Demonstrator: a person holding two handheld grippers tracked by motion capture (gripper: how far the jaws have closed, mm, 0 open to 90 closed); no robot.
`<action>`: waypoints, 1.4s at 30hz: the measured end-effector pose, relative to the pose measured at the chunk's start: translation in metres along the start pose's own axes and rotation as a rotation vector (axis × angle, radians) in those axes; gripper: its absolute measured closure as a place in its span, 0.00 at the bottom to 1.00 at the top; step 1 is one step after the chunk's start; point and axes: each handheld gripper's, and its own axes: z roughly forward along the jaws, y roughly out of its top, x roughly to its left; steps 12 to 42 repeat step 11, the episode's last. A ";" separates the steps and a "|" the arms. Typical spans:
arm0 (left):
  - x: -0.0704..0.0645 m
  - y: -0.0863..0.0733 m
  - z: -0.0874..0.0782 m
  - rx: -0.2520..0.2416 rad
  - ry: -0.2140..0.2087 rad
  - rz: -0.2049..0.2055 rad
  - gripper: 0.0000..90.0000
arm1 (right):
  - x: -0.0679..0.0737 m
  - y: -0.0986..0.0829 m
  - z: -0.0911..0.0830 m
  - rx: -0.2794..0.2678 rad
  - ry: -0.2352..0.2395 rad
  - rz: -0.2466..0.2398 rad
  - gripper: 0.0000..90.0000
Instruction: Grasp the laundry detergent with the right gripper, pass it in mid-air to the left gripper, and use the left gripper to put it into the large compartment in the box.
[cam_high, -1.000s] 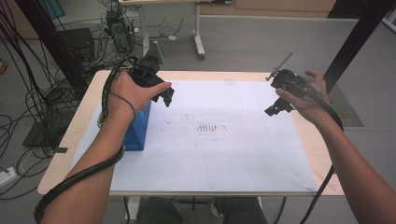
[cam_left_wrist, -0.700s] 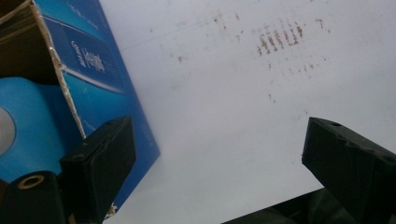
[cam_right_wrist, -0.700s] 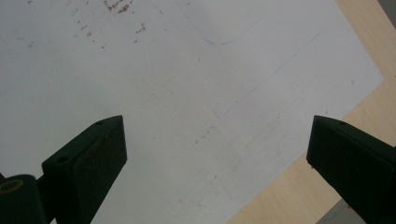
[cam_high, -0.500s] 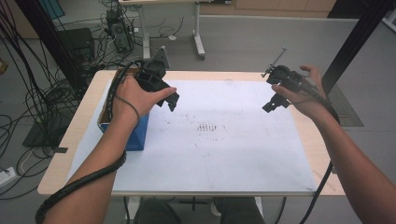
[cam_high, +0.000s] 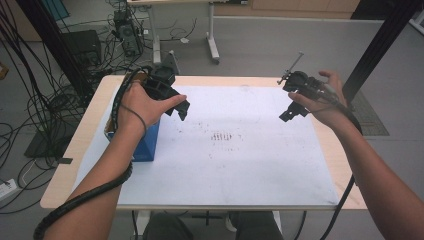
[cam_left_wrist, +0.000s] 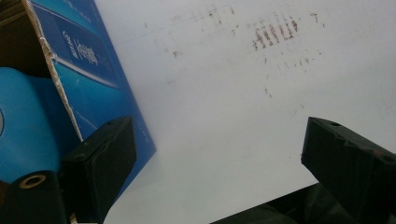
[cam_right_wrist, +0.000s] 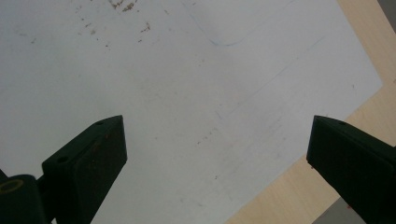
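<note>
Left gripper: jaws spread wide, held above blue box at sheet's left edge; box open-topped, white lettering. Right gripper: jaws wide, far right.

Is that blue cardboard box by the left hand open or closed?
Open: the blue cardboard box shows a torn top edge, with something blue visible inside.

A blue cardboard box stands open on the white sheet near the table's left edge, partly under the left forearm; its torn rim shows something blue inside
</note>
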 end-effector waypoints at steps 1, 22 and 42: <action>0.000 0.000 0.000 0.001 -0.002 -0.002 0.12 | 0.000 0.000 0.000 -0.001 0.001 -0.002 0.05; 0.001 -0.001 0.000 -0.012 -0.006 0.000 0.12 | 0.002 0.002 0.001 0.005 -0.001 -0.006 0.05; 0.001 -0.001 0.000 -0.012 -0.006 0.000 0.12 | 0.002 0.002 0.001 0.005 -0.001 -0.006 0.05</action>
